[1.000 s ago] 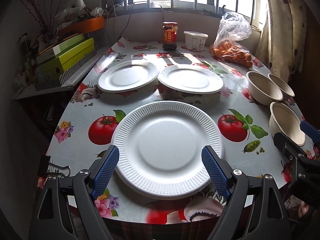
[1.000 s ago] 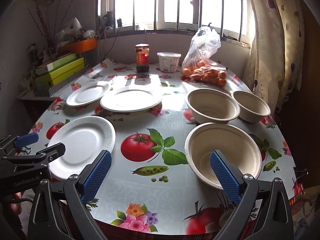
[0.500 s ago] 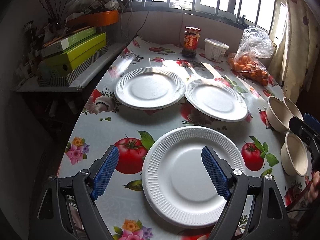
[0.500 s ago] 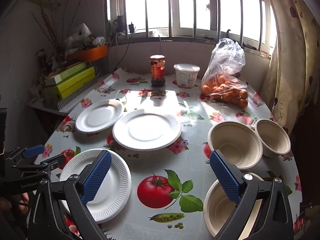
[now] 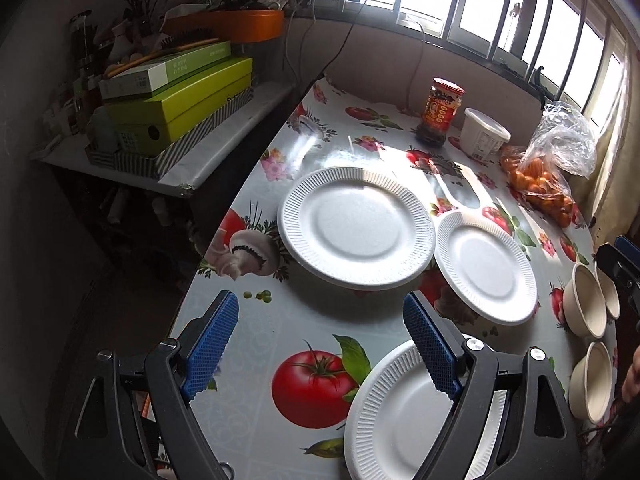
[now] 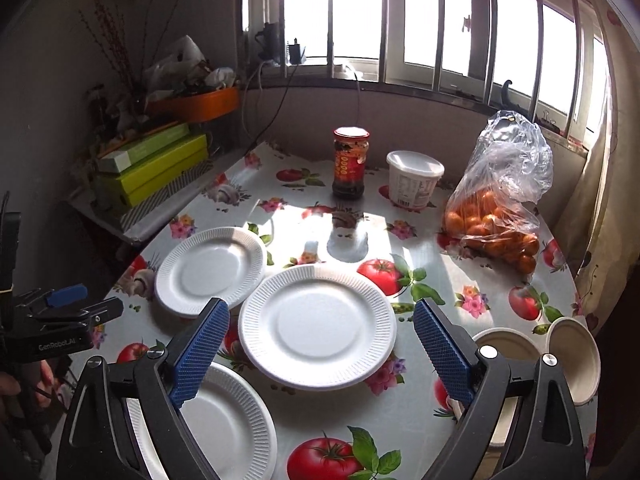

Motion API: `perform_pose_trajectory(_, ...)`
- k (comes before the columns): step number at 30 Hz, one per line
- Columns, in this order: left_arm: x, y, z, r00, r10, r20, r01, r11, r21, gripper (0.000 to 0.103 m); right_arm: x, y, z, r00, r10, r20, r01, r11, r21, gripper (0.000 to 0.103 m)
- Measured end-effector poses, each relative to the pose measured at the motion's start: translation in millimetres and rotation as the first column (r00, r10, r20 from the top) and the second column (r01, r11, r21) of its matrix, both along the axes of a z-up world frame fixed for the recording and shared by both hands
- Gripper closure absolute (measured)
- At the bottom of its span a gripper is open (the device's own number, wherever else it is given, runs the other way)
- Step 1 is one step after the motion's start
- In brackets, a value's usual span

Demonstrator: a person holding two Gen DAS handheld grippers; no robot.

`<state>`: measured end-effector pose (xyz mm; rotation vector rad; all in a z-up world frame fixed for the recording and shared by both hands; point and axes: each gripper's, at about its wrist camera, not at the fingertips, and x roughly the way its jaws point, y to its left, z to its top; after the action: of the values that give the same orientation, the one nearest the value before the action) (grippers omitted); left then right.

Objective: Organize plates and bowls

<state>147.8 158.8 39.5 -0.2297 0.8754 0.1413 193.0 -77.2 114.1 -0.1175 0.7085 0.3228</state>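
Left gripper (image 5: 324, 344): jaws apart, empty, above the tablecloth (image 5: 256, 344). Right gripper (image 6: 320, 352): jaws wide, just closing slightly, nothing between them, over the middle plate (image 6: 318, 326). Three white paper plates lie separately on the left side of the table; three bowls (image 5: 586, 306) sit at its right edge.

My left gripper (image 5: 320, 344): black angular frame, blue cross-hatched pads, silver screws at the pivots | my right gripper (image 6: 320, 350): same black-and-blue build | at nine o'clock in my right view, white "GenRobot.AI" lettering on the left unit's black body.
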Motion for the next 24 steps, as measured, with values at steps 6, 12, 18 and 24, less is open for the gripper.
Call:
perform_pose_trajectory(6, 21, 25, 0, 0.999, 0.049, -0.016, -0.049, 0.998, -0.041, 0.018, 44, 16, 5, 0.994, 0.097, -0.045, -0.097, 0.995, 0.015, 0.014)
perform_pose_trajectory(12, 44, 40, -8, 0.996, 0.078, -0.049, -0.08, 0.996, -0.035, 0.018, 96, 37, -16, 0.975, 0.172, -0.139, -0.17, 0.985, 0.028, 0.024)
perform_pose_trajectory(18, 62, 53, -29, 0.99, 0.098, -0.104, -0.107, 0.99, -0.088, 0.022, 137, 59, -47, 0.945, 0.222, -0.242, -0.221, 0.975, 0.034, 0.03)
perform_pose_trajectory(24, 76, 60, -50, 0.981, 0.11, -0.157, -0.13, 0.984, -0.124, 0.025, 163, 80, -83, 0.903, 0.259, -0.344, -0.262, 0.964, 0.04, 0.037)
